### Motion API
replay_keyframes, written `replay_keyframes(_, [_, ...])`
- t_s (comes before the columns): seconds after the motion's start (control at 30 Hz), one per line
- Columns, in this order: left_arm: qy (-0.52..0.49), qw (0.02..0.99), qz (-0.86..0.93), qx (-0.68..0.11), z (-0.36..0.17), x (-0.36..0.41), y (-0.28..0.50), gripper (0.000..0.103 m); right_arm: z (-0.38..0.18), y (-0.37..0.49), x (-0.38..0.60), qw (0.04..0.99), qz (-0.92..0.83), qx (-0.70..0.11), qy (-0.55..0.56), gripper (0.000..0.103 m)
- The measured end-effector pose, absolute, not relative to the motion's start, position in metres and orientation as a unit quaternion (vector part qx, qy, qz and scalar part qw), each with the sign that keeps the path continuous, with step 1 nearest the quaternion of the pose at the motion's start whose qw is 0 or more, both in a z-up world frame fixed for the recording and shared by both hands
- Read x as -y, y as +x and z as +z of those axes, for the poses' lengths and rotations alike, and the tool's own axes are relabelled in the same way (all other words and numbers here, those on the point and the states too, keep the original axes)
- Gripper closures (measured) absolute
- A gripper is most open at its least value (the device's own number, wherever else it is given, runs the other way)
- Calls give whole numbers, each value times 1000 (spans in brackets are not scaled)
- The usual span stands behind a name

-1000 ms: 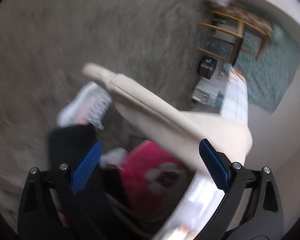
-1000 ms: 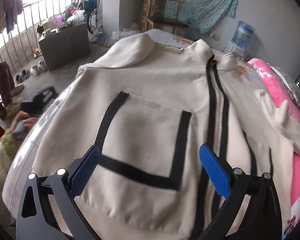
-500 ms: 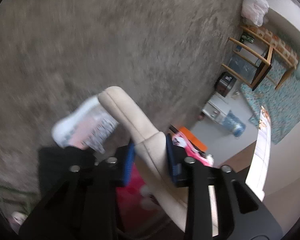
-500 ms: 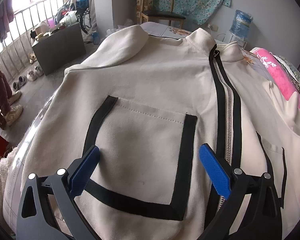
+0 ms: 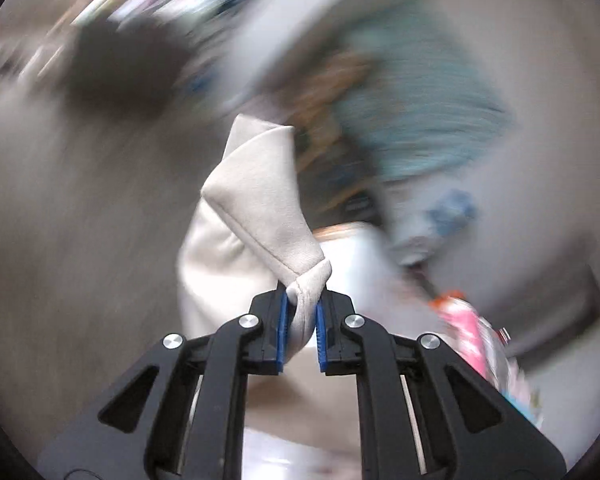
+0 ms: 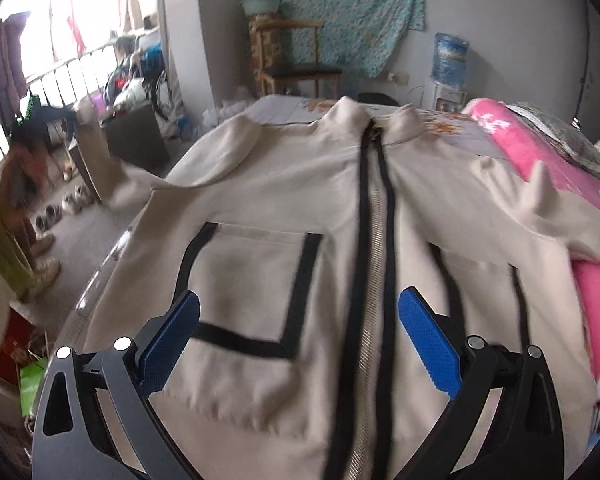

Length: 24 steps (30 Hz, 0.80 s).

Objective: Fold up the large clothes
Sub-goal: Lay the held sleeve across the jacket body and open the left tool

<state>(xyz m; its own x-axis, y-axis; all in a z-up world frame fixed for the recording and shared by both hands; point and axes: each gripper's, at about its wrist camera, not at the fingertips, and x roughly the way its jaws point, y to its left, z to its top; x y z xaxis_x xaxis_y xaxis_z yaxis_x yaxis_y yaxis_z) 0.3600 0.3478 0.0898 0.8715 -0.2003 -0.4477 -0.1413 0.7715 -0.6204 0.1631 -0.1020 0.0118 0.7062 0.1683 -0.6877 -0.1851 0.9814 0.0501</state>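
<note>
A cream jacket [image 6: 340, 184] with black trim lies spread front-up on the bed, its zip [image 6: 374, 260] running down the middle and a black-edged pocket [image 6: 248, 280] to the left. My right gripper [image 6: 300, 298] hovers open above the lower front, between the pocket and the zip, with nothing between its fingers. In the left wrist view, my left gripper [image 5: 302, 300] is closing, and its blue pads pinch the end of the jacket's sleeve [image 5: 260, 200]. The sleeve stands up from the jaws. The background there is blurred by motion.
A pink blanket [image 6: 540, 152] lies along the bed's right side. Behind the bed stand a wooden chair [image 6: 296, 60] and a water dispenser [image 6: 450, 68]. To the left are the bed's edge, shoes [image 6: 56, 216] on the floor and a railing [image 6: 60, 76] hung with clothes.
My left gripper went from wide open to clamped on the sleeve end, then swung up from the floor towards the room. My right gripper slid right, from the pocket towards the zip.
</note>
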Motion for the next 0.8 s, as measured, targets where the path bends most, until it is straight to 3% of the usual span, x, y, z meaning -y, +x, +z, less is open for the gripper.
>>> replay_keyframes(0.13, [-232, 936, -158, -211, 184, -212, 348, 91, 27, 131, 139, 934, 75, -349, 11, 6])
replay_keyframes(0.2, [-183, 928, -227, -231, 198, -133, 347, 90, 32, 118, 160, 937, 62, -342, 21, 6])
replay_keyframes(0.23, [-167, 922, -249, -245, 196, -106, 347, 84, 34, 113, 170, 938, 55, -340, 26, 6])
replay_keyframes(0.3, [-143, 901, -285, -294, 178, -53, 349, 59, 35, 102, 192, 940, 40, -337, 32, 6])
replay_keyframes(0.33, [-138, 895, -291, -309, 168, -40, 349, 36, 36, 98, 203, 940, 32, -337, 33, 6])
replay_keyframes(0.37, [-132, 890, -293, -325, 154, -28, 348, 32, 35, 94, 213, 940, 25, -338, 34, 6])
replay_keyframes(0.63, [-58, 896, -174, -404, 63, -52, 312, 31, 38, 115, 295, 926, 53, -372, 46, 6])
replay_keyframes(0.8, [11, 878, -55, -476, -9, -84, 293, 31, 45, 193, 326, 884, 152, -419, 142, 6])
